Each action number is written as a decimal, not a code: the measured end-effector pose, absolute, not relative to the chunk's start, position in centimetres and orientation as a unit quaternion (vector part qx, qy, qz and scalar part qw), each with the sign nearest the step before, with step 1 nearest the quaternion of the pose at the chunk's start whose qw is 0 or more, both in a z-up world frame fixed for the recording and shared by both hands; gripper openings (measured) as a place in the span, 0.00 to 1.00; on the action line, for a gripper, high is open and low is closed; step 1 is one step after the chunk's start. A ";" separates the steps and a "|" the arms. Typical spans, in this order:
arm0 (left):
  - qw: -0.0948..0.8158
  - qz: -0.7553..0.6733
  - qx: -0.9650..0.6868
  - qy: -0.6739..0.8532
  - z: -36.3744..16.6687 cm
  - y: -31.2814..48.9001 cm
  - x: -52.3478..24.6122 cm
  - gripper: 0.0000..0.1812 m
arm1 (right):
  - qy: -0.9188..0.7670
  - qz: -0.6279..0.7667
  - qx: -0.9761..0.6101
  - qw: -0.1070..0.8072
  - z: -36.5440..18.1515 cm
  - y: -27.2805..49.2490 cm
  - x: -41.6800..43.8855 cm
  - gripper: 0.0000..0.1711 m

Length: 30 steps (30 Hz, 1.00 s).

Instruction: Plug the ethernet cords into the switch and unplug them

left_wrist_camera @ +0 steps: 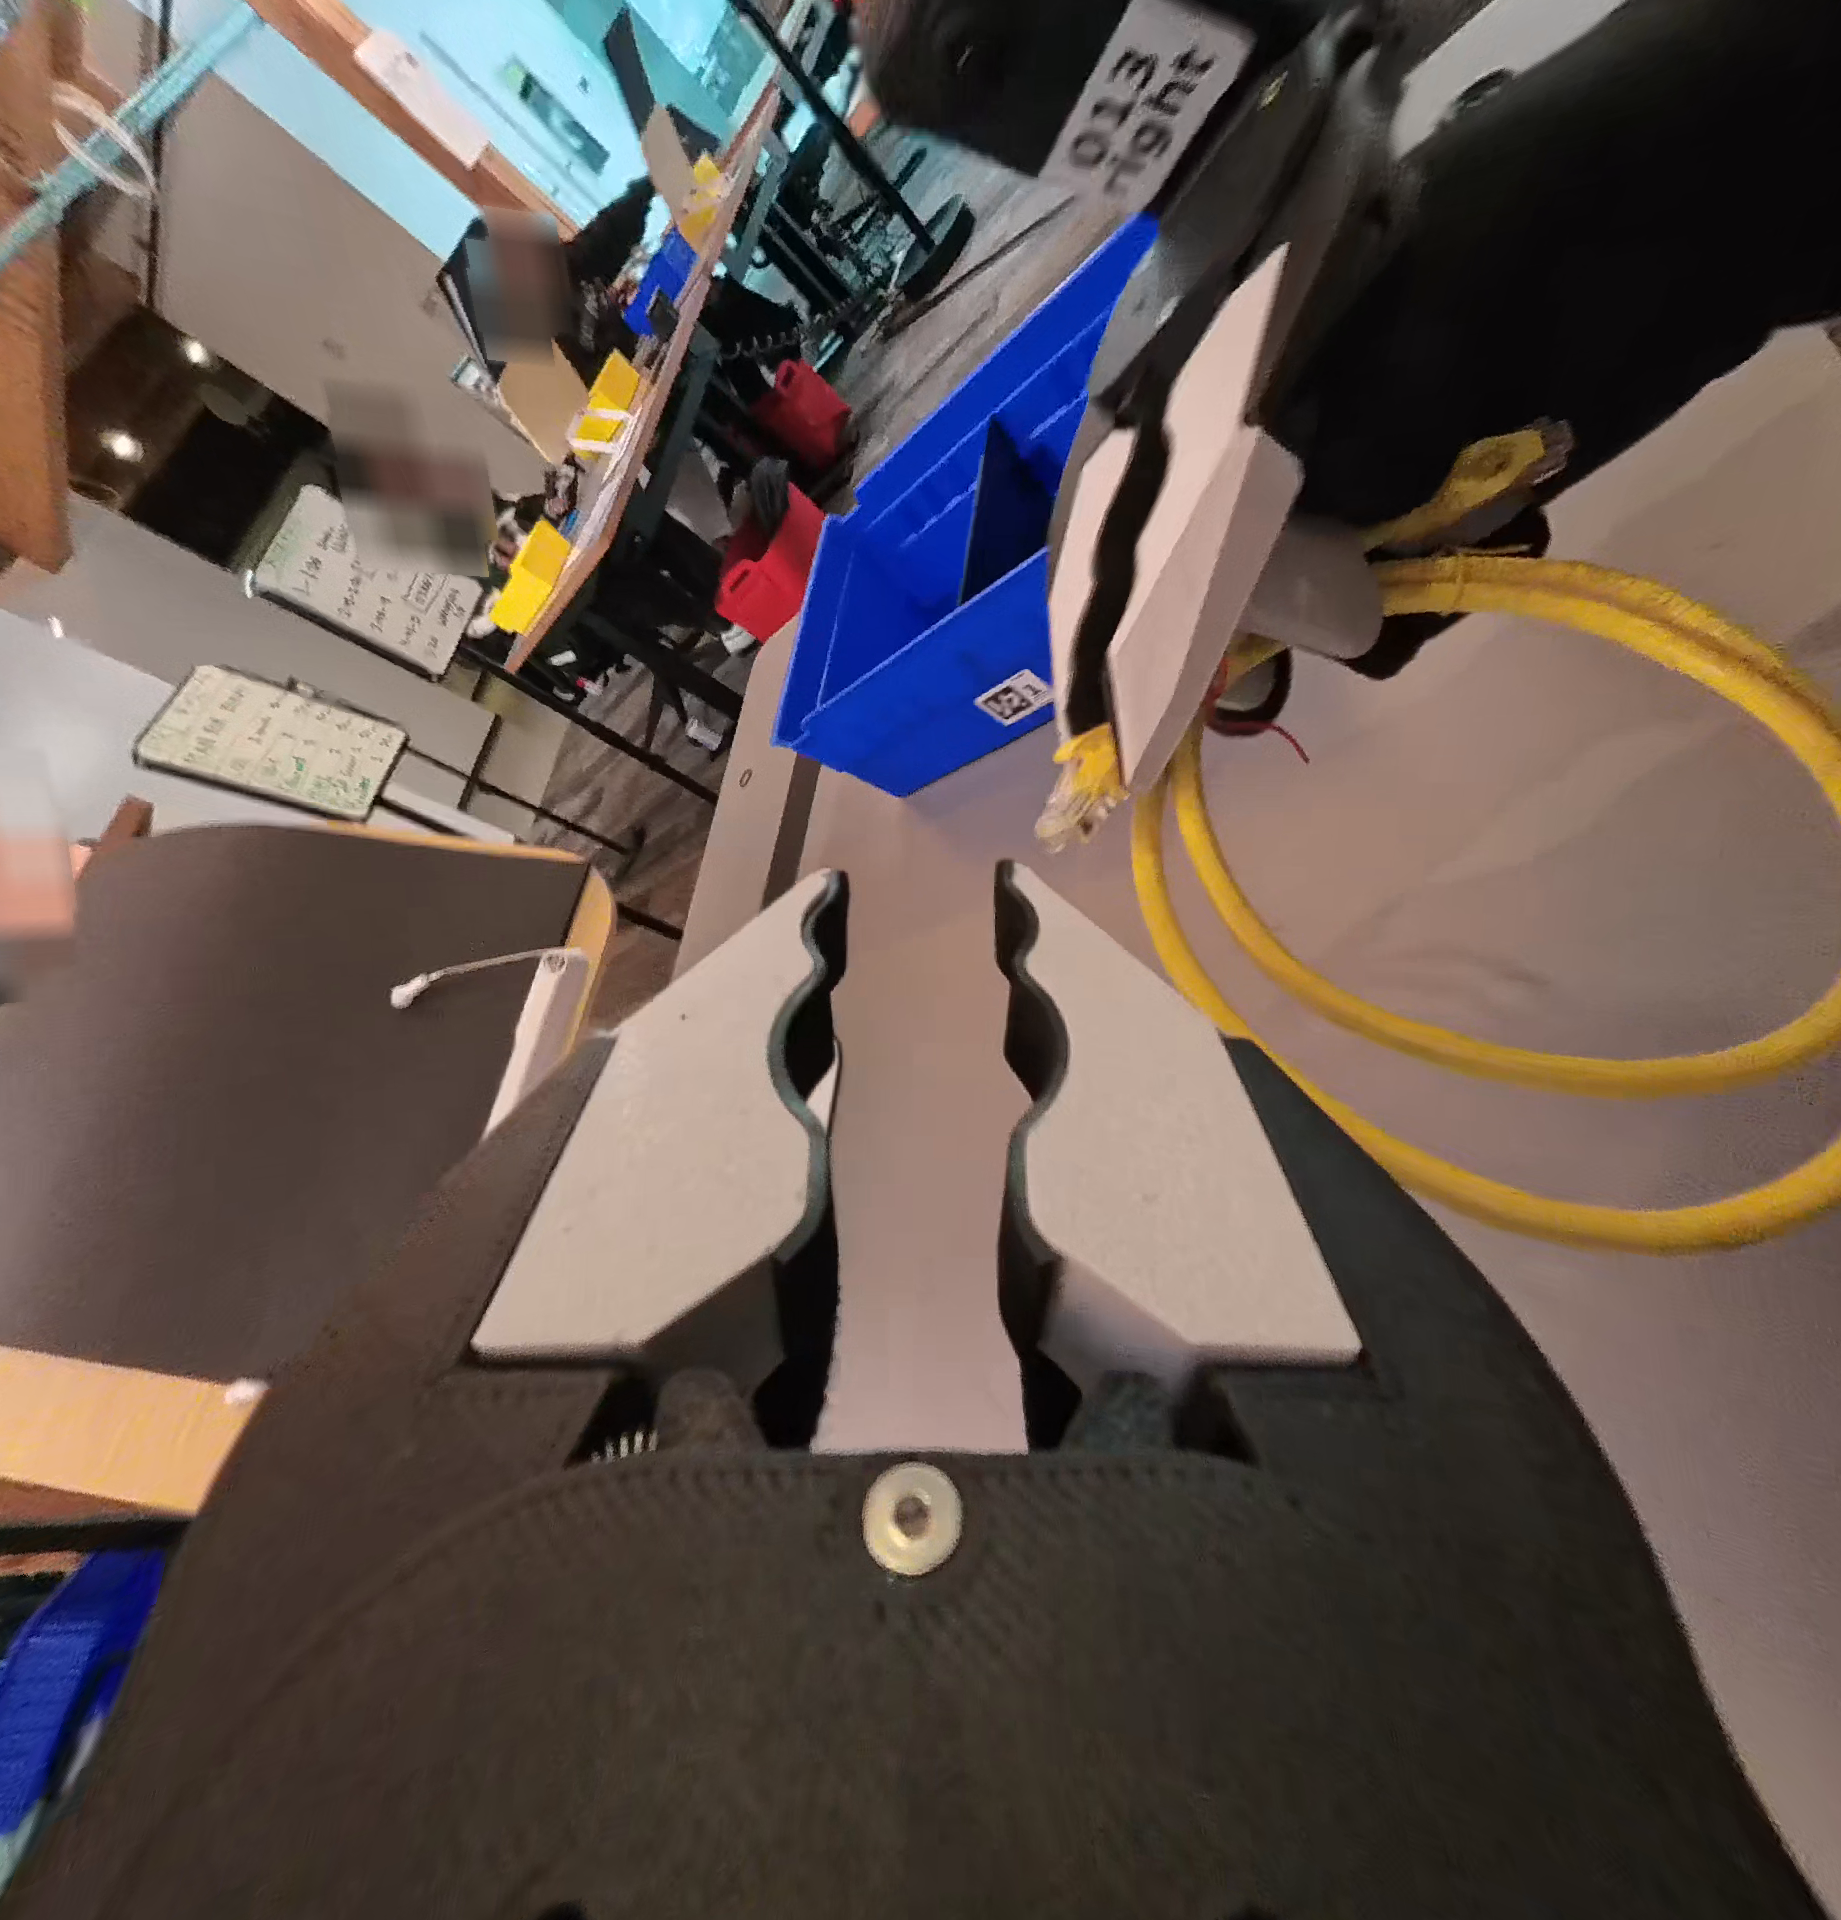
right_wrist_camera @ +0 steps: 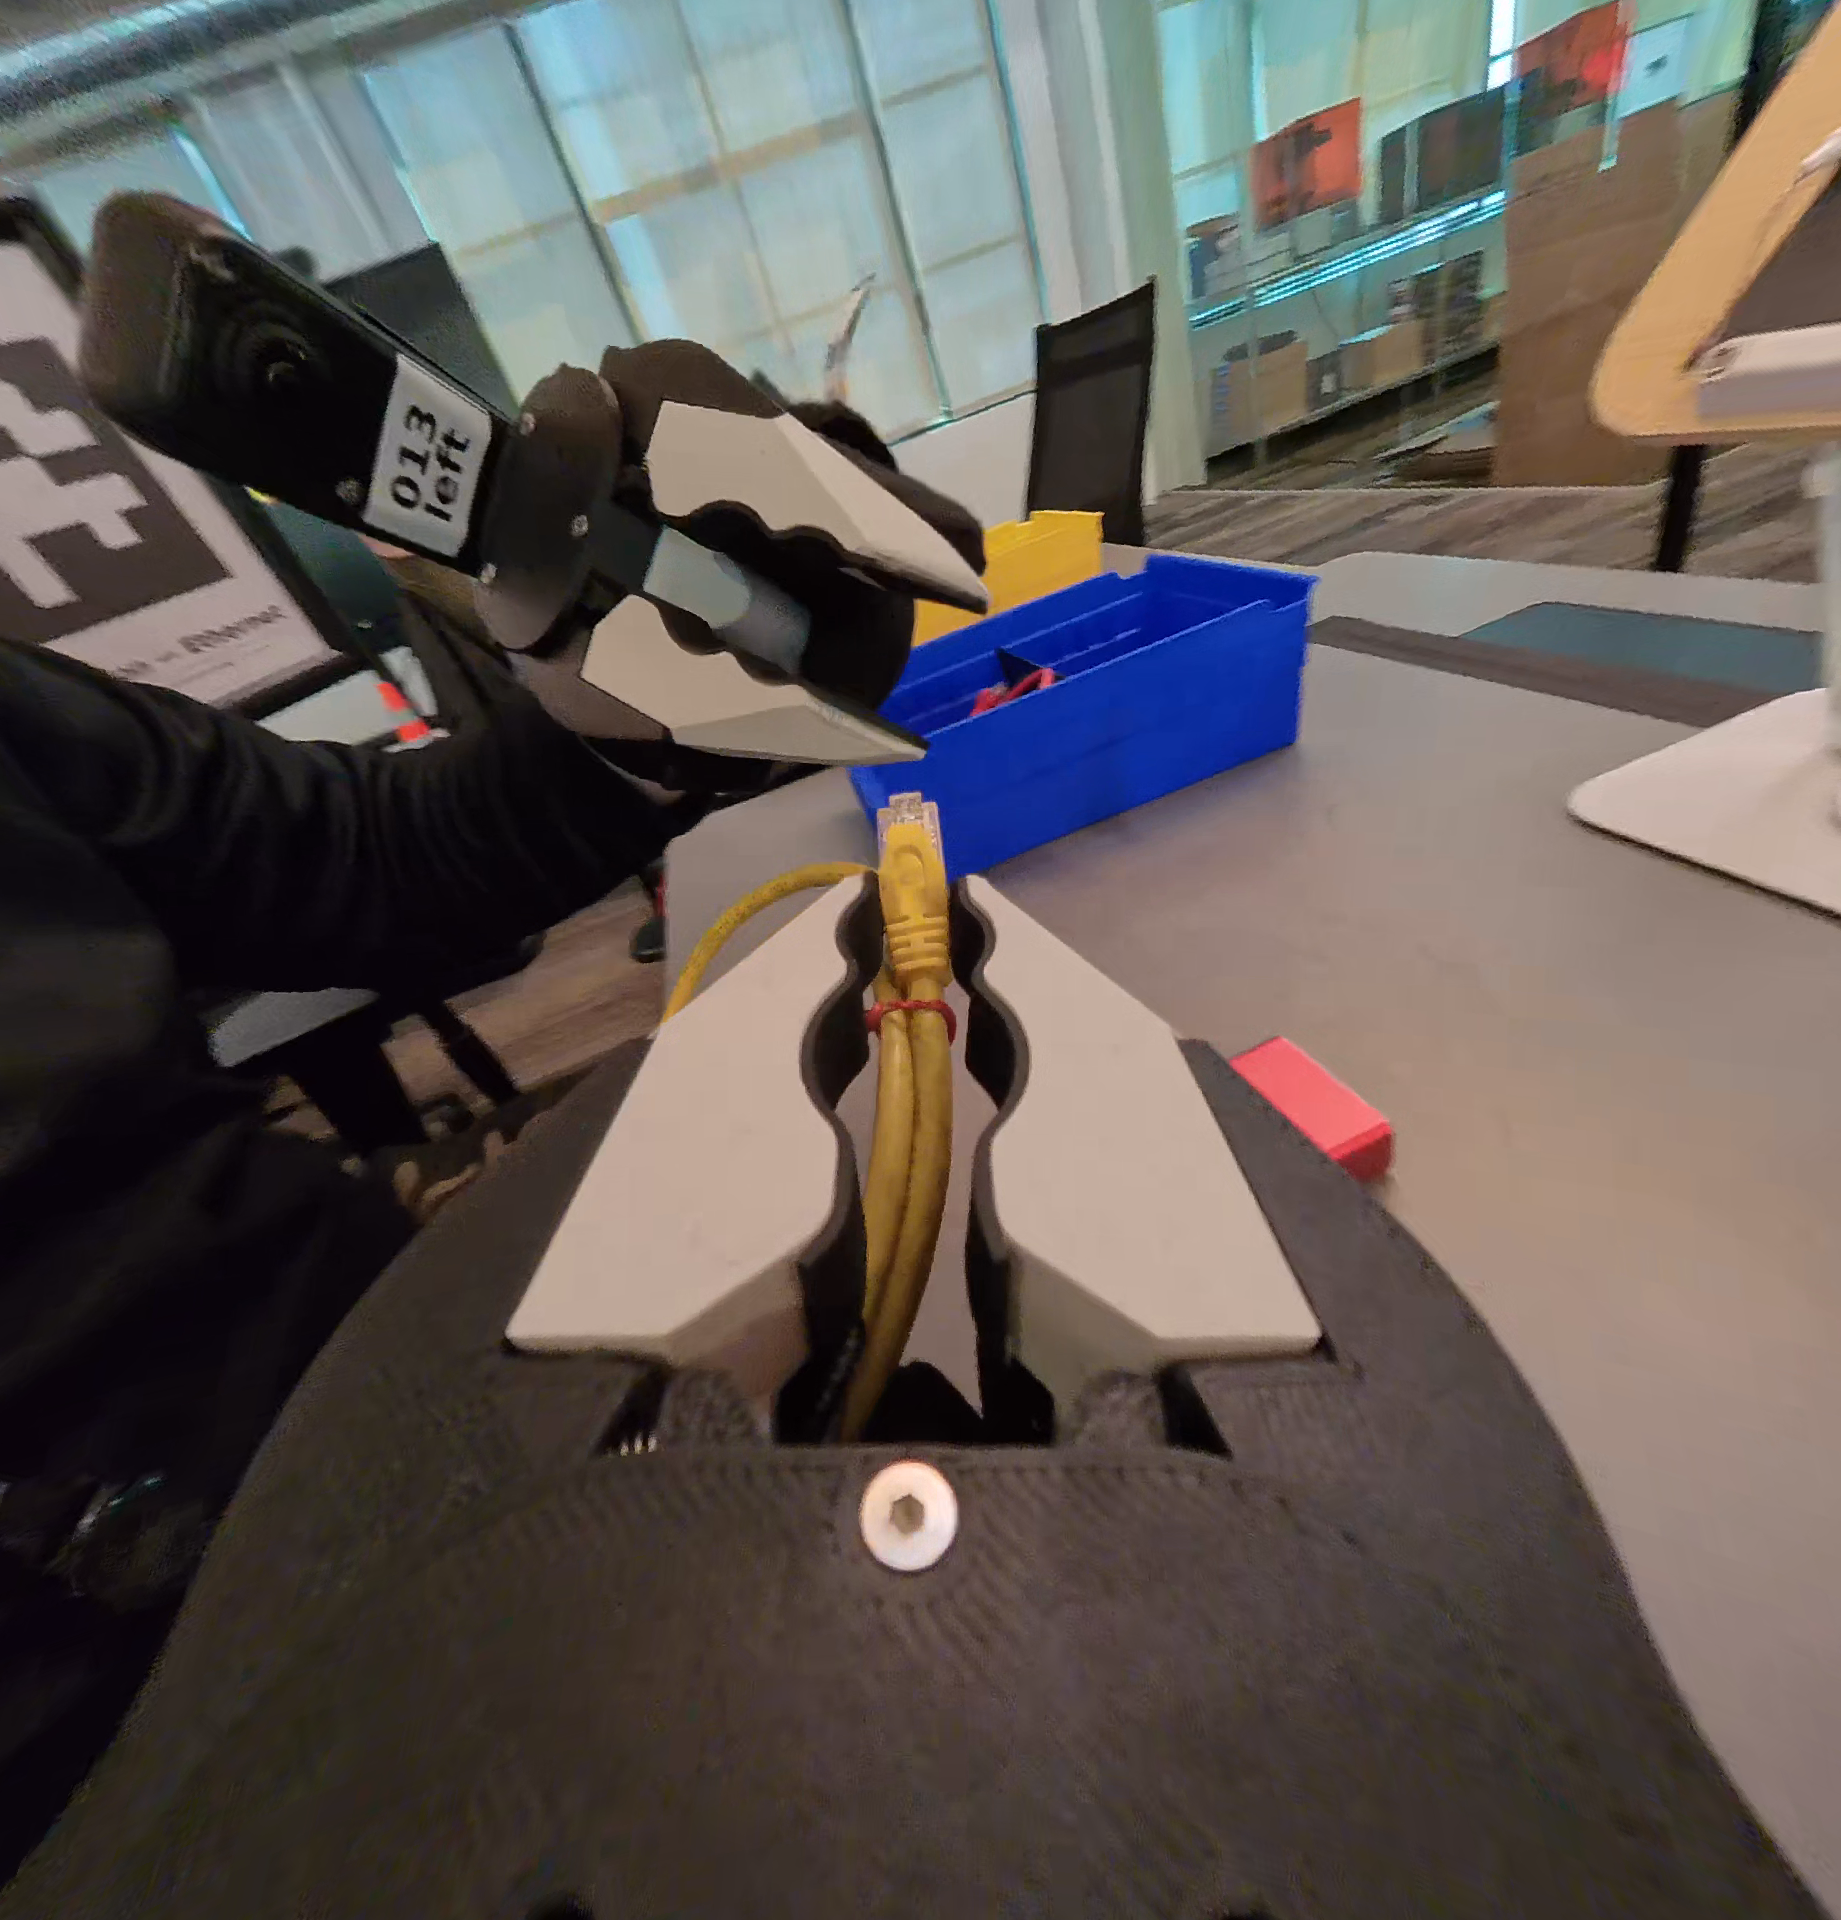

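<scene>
Left wrist view: The left gripper (left_wrist_camera: 921,904) is held above the grey table (left_wrist_camera: 1467,935); its jaws stand moderately apart with nothing between them. At upper right, the right gripper (left_wrist_camera: 1103,717) carries the coiled yellow ethernet cord (left_wrist_camera: 1622,1070), with the clear connector (left_wrist_camera: 1080,795) protruding just past its fingertips. A blue bin (left_wrist_camera: 926,665) sits on the table beyond. No switch is visible.

Right wrist view: The right gripper (right_wrist_camera: 911,894) has its jaws nearly closed, clamping the ethernet cord (right_wrist_camera: 905,1143) lengthwise; a red tie (right_wrist_camera: 911,1010) binds the strands, and the connector (right_wrist_camera: 905,816) points away from the camera. The left gripper (right_wrist_camera: 952,670) hovers at far left, unloaded and partly open, near the connector. The blue bin (right_wrist_camera: 1134,727) lies beyond; a red block (right_wrist_camera: 1311,1107) rests on the table at near right.

Procedure: The bundle probably requires untying before plugging in. Grasp the free strand close to the tie and keep the connector latch clear.

Markings: Each gripper body bears a white identification label, and the bin carries a small coded sticker.
</scene>
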<state>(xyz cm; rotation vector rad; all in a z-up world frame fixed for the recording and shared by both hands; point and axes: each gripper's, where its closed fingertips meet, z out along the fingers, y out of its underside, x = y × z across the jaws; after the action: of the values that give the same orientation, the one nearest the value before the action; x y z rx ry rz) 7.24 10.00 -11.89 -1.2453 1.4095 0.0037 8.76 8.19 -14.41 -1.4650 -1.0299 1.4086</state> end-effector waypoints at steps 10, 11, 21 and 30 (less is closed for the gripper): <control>0.591 0.024 -0.449 0.670 -11.6 6.4 8.8 0.12 | -0.416 0.650 -0.544 0.329 -14.2 5.2 8.1 0.06; 0.588 0.024 -0.445 0.675 -11.4 6.0 8.6 0.12 | -0.413 0.657 -0.540 0.325 -14.0 5.2 8.2 0.06; 0.555 0.062 -0.405 0.724 -12.7 3.8 9.5 0.12 | -0.420 0.702 -0.513 0.261 -13.6 3.1 8.2 0.06; 0.606 0.041 -0.424 0.672 -11.1 4.4 9.9 0.06 | -0.383 0.735 -0.483 0.284 -11.1 3.6 8.7 0.10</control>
<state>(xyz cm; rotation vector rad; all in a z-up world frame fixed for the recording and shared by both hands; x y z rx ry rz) 9.93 4.44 -11.12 -0.9802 1.5535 0.0960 8.72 3.56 -11.06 -1.2918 -1.0236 1.9663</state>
